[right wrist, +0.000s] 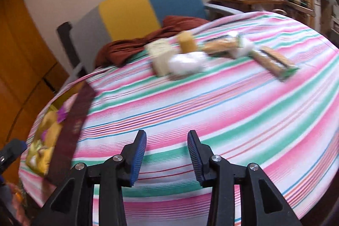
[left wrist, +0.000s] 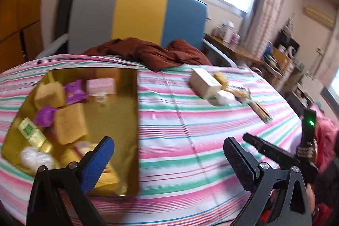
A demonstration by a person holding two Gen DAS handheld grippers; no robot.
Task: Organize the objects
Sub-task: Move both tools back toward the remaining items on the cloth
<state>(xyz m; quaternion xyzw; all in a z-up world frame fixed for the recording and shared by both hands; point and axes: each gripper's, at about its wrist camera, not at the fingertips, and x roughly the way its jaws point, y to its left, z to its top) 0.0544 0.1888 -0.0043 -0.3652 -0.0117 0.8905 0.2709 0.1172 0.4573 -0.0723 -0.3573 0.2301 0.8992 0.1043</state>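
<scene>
A gold-lined box (left wrist: 125,111) lies on the left of the striped tablecloth and holds several wrapped snacks, among them yellow packets (left wrist: 68,126), purple wrappers (left wrist: 74,91) and a pink box (left wrist: 100,85). My left gripper (left wrist: 169,154) is open and empty over the box's near right corner. A loose pile lies at the far right: a cream box (left wrist: 204,82), white packets (right wrist: 187,63), a yellow packet (right wrist: 186,41) and long biscuit packs (right wrist: 273,65). My right gripper (right wrist: 167,151) is open and empty above bare cloth, well short of the pile. The box (right wrist: 70,128) is at its left.
A brown cloth (left wrist: 148,52) lies at the table's far edge in front of a grey, yellow and blue chair (left wrist: 137,16). A wooden desk with clutter (left wrist: 237,46) stands at the right. The other gripper (left wrist: 281,156) shows at the left wrist view's right edge.
</scene>
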